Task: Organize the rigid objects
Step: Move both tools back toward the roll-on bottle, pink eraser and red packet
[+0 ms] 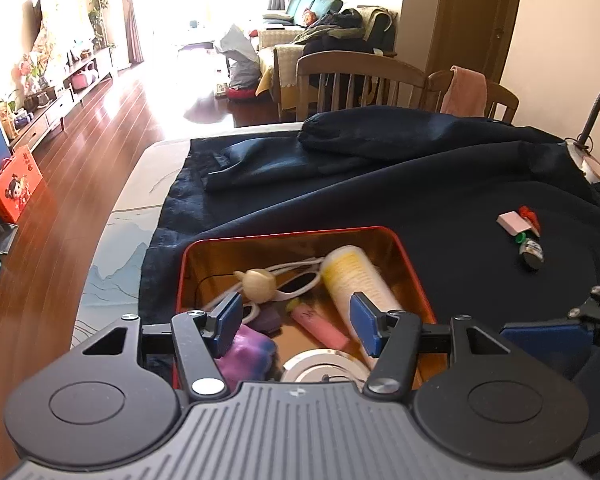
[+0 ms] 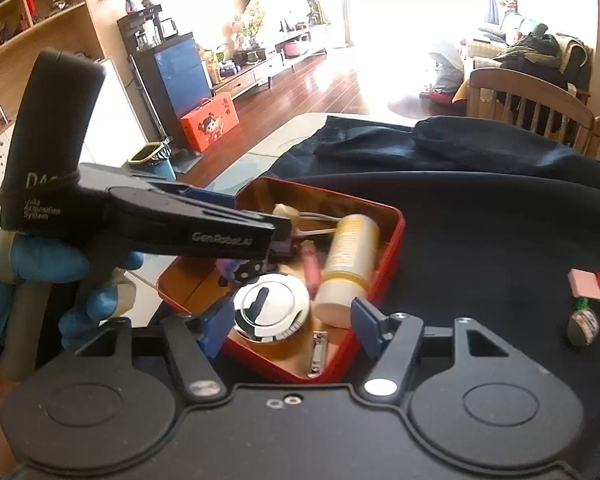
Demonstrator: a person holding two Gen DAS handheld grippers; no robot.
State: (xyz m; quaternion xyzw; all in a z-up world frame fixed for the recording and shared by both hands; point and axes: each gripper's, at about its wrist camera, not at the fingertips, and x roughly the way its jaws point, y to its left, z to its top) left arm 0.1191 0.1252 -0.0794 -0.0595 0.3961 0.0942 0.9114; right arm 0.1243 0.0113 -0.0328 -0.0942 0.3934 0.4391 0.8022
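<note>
A red tin [image 1: 292, 232] with a gold inside sits on the dark cloth. It holds a cream bottle [image 1: 356, 276], white sunglasses [image 1: 300, 280], a cream ball [image 1: 260, 284], a pink stick [image 1: 320, 326], a purple lump [image 1: 248, 356] and a chrome disc [image 1: 324, 364]. My left gripper [image 1: 296, 312] hangs open above them with nothing between its pads. My right gripper [image 2: 290, 320] is open over the near corner of the tin [image 2: 396, 240], above the chrome disc [image 2: 272, 308] and a nail clipper [image 2: 318, 352]. A blue-gloved hand [image 2: 40, 260] holds the left tool.
Loose on the cloth to the right lie a pink block [image 1: 514, 222], a red piece [image 1: 528, 214] and a small green-capped bottle [image 1: 532, 254]. A bunched fold of cloth [image 1: 380, 132] lies behind the tin. Wooden chairs [image 1: 356, 80] and a desk lamp [image 1: 596, 120] stand at the far side.
</note>
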